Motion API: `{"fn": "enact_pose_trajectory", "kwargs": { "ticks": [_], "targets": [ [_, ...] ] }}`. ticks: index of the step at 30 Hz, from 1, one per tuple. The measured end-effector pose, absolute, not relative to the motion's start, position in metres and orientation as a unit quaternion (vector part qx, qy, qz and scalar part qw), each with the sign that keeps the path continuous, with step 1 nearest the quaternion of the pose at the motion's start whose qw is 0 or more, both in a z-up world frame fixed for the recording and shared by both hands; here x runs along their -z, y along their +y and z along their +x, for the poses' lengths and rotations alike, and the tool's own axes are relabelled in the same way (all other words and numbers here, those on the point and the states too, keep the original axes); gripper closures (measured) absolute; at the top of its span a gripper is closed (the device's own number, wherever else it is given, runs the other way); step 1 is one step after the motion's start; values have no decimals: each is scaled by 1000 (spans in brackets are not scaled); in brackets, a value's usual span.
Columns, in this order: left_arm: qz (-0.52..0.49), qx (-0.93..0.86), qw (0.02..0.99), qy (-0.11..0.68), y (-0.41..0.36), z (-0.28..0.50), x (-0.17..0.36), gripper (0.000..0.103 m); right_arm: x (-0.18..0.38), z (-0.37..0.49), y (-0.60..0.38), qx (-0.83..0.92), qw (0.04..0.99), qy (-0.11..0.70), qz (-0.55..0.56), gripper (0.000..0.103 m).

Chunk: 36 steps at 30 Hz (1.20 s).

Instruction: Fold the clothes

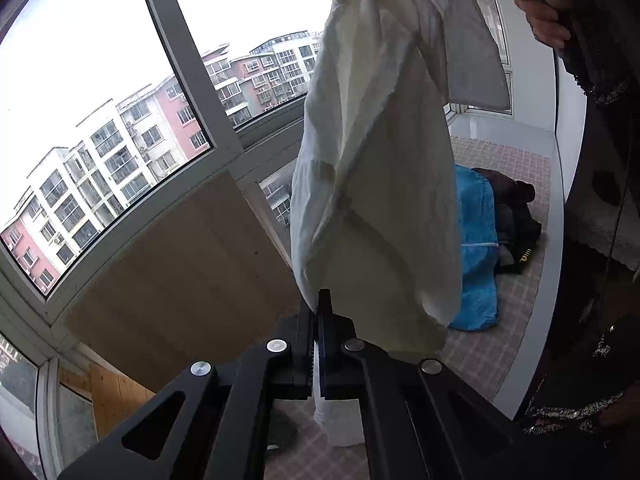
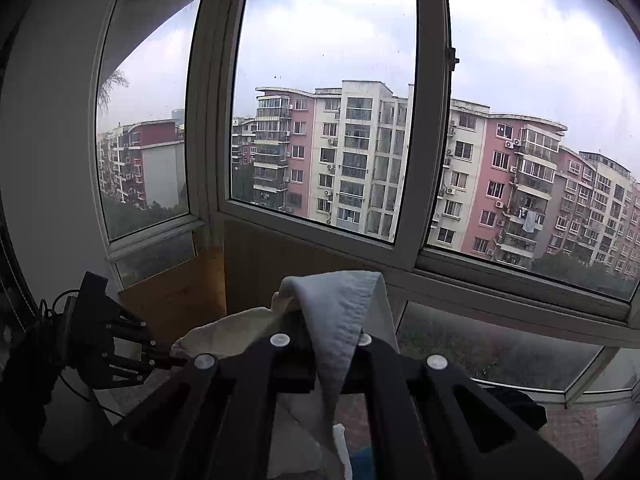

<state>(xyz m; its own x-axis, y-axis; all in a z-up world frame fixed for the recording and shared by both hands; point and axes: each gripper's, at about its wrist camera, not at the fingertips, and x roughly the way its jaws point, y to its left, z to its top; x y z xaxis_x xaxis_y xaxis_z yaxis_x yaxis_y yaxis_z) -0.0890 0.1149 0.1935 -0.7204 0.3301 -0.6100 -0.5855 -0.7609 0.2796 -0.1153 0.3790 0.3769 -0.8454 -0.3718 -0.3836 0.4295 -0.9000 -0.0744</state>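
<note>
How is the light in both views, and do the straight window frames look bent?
Left wrist view: sky blown out white, white garment backlit, window frame strongly curved. Right wrist view: sky exposed evenly with clouds visible, room corners dark, window frame bowed near the edges.

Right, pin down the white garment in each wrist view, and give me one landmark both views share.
Left wrist: the white garment hangs down the picture's middle, its lower edge pinched in the left gripper.
Right wrist: it drapes over the right gripper at bottom centre, trailing left toward the other gripper.
Shared landmark: the pink-and-white apartment blocks outside the window.
</note>
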Motion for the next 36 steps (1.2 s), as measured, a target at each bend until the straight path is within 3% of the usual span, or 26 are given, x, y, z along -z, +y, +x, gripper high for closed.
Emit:
{"fn": "enact_pose_trajectory", "kwargs": {
  "ticks": [11,14,18,27,29,32,36],
  "targets": [
    [-258,-887,306,231,144,-76,-160,102,-371,-100,386,954,189,109,203,101],
    [-253,-887,318,221,148,-76,-150,96,-366,-105,396,955,180,100,213,101],
    [-254,-889,330,190,145,-79,-136,81,-370,-106,401,957,167,101,216,101],
    [-288,-876,353,157,160,-87,-92,79,-366,-115,396,955,157,118,223,101],
    [-303,-874,344,163,164,-90,-78,82,-365,-118,397,954,157,117,225,101],
    [-325,-871,338,145,165,-100,-63,103,-362,-121,399,954,159,117,227,101],
    [-327,-874,336,125,161,-104,-61,103,-361,-124,404,953,156,119,230,101]
  ]
}}
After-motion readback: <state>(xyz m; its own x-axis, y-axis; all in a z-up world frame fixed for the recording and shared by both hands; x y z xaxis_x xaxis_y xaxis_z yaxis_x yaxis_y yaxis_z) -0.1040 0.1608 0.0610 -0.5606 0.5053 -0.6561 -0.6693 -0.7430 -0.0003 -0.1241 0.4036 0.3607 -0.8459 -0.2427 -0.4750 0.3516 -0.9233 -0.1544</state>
